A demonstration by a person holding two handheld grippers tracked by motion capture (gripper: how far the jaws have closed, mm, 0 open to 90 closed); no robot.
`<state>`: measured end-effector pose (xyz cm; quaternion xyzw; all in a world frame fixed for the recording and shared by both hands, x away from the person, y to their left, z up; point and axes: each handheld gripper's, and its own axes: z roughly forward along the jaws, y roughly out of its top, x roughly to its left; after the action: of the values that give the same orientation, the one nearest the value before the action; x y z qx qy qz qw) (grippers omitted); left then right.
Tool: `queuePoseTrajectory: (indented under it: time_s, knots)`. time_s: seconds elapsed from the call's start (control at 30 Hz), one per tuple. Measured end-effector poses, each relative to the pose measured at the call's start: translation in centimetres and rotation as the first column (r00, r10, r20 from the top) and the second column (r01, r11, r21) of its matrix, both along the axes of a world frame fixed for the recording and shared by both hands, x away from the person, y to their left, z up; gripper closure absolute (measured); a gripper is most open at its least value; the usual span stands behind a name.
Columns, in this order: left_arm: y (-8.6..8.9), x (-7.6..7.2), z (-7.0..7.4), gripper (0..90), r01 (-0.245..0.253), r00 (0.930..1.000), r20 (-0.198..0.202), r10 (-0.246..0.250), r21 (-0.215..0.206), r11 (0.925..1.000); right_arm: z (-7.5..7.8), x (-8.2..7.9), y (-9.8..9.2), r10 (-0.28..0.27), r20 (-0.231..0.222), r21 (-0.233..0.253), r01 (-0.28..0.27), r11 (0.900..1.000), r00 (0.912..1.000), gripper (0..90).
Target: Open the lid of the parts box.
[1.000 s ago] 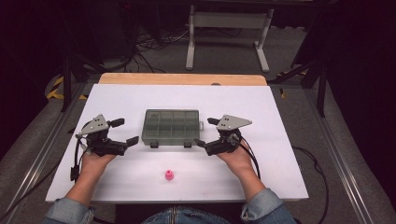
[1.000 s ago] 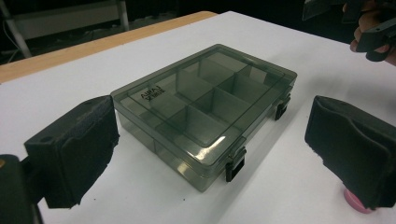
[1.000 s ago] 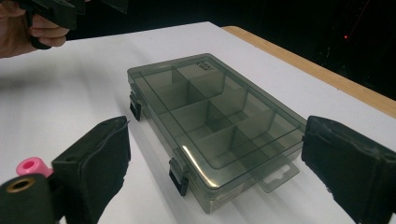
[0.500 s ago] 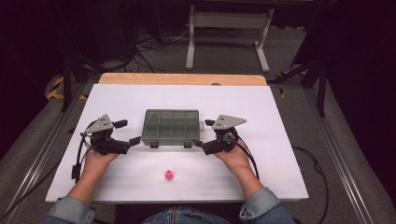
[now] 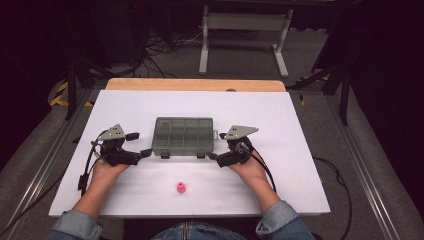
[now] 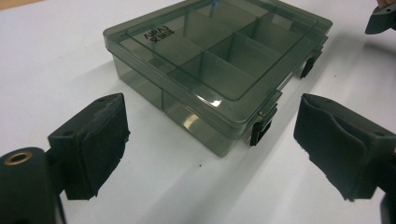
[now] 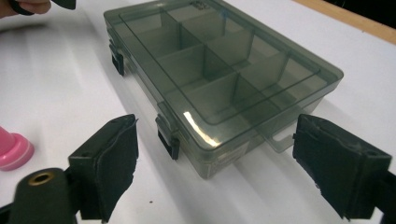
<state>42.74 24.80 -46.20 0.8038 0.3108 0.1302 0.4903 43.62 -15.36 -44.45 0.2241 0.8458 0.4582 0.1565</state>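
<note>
While the box (image 5: 183,135) lies shut on the table (image 5: 300,130), left tongs (image 5: 139,145) and right tongs (image 5: 216,146) flank it, both spread.

- The clear grey box (image 6: 219,70) has small dark letters on its lid, at the far left corner in the left gripper view. They look like "AIRAJ".
- Smaller marks sit beside them, too tiny to read.

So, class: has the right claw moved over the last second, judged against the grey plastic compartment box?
Yes. The right claw has come down and inward, toward the near right corner of the grey plastic compartment box.
</note>
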Motion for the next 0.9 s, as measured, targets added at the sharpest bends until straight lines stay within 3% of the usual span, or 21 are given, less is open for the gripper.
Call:
queuePoseTrajectory:
  time_s: [0.4,0.57,0.9]
  knots:
    - [-0.5,0.3,-0.8,15.4,0.023,0.9986,-0.049,-0.02,0.063,0.9977,-1.0,0.1,-0.1,-0.004,-0.039,-0.031,0.003,1.0,0.9992,16.8]
    - [-0.9,0.3,-1.1,19.9,0.029,0.9976,-0.066,-0.021,0.118,0.9925,-1.2,0.1,-0.1,0.001,-0.05,-0.043,-0.003,0.999,0.9987,18.5]
    - [-1.1,0.4,-1.2,28.1,0.049,0.9962,-0.077,-0.039,0.132,0.9901,-1.7,0.1,0.1,0.008,-0.067,-0.065,-0.012,0.998,0.9977,25.0]
